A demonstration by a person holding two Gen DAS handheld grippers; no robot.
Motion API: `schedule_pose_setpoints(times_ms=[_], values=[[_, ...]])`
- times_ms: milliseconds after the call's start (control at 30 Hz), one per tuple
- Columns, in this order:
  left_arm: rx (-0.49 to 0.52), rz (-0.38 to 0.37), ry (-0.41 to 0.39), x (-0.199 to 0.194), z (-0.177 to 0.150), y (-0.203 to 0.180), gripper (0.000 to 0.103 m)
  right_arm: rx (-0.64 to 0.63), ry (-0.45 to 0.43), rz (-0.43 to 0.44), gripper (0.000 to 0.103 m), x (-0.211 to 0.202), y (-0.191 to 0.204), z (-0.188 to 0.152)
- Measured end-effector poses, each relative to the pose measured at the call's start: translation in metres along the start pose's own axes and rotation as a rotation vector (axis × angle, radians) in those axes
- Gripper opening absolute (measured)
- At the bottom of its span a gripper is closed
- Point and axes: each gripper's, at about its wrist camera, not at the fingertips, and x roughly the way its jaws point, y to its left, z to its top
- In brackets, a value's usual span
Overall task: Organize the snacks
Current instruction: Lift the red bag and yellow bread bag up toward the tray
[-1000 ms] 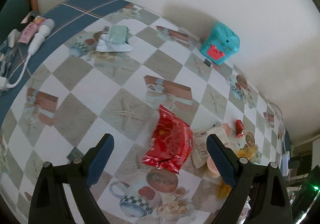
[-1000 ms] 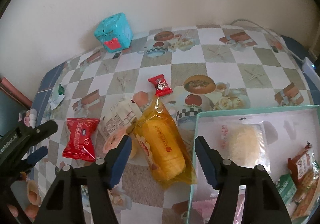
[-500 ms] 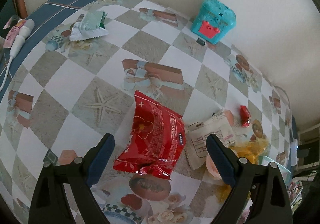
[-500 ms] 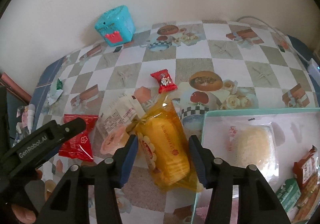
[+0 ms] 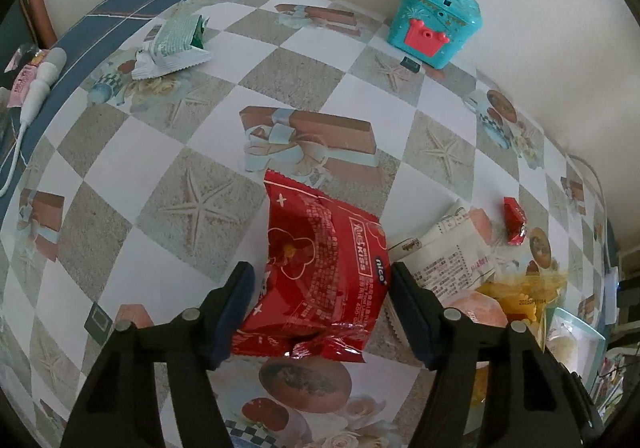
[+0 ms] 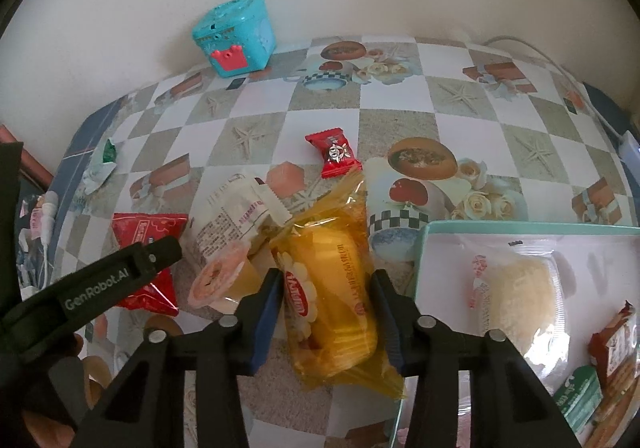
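Note:
A red snack packet [image 5: 324,240] lies on the patterned tablecloth between the closing jaws of my left gripper [image 5: 319,275]. Both pads touch its sides and it bulges. In the right wrist view a finger [image 6: 132,268] of that gripper lies over the same red packet [image 6: 144,228]. My right gripper [image 6: 327,282] is also closing, its pads pressing both sides of a yellow cake packet [image 6: 336,248] beside the teal tray [image 6: 424,248]. The tray holds a white cake packet [image 6: 520,288] and several other snacks.
A white printed packet [image 6: 236,220], a pink-lidded cup [image 6: 218,280] and a small red candy [image 6: 334,152] lie between the two held packets. A teal toy box [image 5: 434,20] stands by the wall. A green-white wrapper [image 5: 176,44] and a corded white device [image 5: 40,88] lie far left.
My left gripper came down over the red packet and its jaws narrowed onto it. The right jaws narrowed onto the yellow cake packet; that hand stayed in place.

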Motion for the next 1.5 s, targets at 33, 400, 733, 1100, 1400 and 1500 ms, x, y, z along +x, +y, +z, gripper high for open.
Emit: schedule_pose_setpoints(times_ms=[33,400,733,1100,1400,1500], values=[[-0.001,0.002,-0.001,0.000,0.000,0.000,0.070,0.005,-0.001,0.004,0.045,0.000,-0.001,0.000],[-0.027,-0.009,-0.041,-0.025,0.000,0.009,0.069,0.030,-0.010,0.008,0.043,-0.017,-0.004,0.000],[-0.005,0.000,-0.100,-0.068,-0.007,0.011,0.069,0.036,-0.057,0.027,0.042,-0.063,-0.003,-0.005],[0.046,-0.014,-0.145,-0.101,-0.021,-0.005,0.069,0.084,-0.071,0.025,0.042,-0.092,-0.014,-0.022],[0.099,-0.036,-0.131,-0.104,-0.030,-0.030,0.069,0.145,-0.071,-0.009,0.042,-0.098,-0.041,-0.022],[0.108,-0.051,-0.132,-0.106,-0.032,-0.037,0.069,0.181,-0.064,-0.026,0.042,-0.098,-0.056,-0.020]])
